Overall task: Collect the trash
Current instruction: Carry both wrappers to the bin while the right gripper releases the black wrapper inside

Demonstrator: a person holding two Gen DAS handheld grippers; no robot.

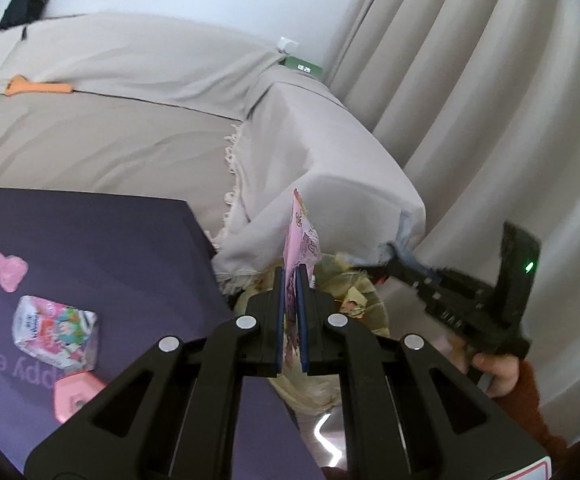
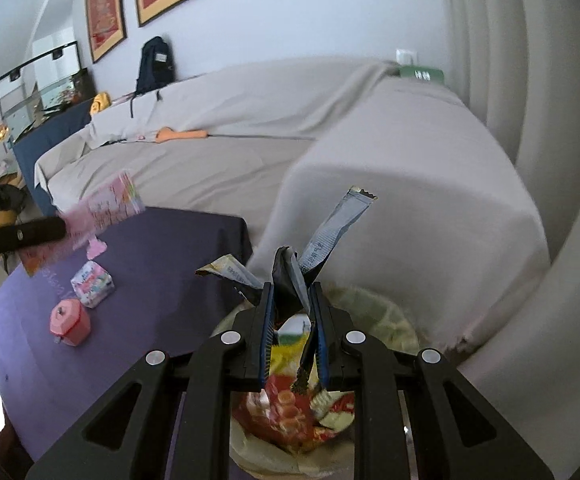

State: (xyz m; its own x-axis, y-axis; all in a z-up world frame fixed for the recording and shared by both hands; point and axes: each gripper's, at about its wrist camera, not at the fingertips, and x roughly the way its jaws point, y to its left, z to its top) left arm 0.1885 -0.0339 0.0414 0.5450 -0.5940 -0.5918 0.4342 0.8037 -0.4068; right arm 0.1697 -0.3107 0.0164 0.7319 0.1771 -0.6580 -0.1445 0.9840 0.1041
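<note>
My left gripper (image 1: 290, 278) is shut on a flat pink wrapper (image 1: 303, 240) that sticks up between its pads. It hovers over a trash bin (image 1: 360, 308) with a yellowish liner, beside the sofa arm. My right gripper (image 2: 292, 292) is shut on a bunch of torn sachet wrappers (image 2: 332, 232), grey-blue, black and yellow. It hangs directly above the same bin (image 2: 396, 320), which holds red and yellow packets (image 2: 290, 404). In the left wrist view the right gripper (image 1: 396, 264) is blurred at the right. The right wrist view shows the left gripper (image 2: 56, 227) with the pink wrapper (image 2: 108, 204) at the left.
A purple-covered table (image 1: 102, 240) stands left of the bin. It bears a printed carton pouch (image 1: 56, 326), a pink box (image 1: 75, 400) and a pink flat piece (image 1: 7, 270). A sofa under a beige cover (image 1: 310, 148) lies behind, curtains (image 1: 470, 100) to the right.
</note>
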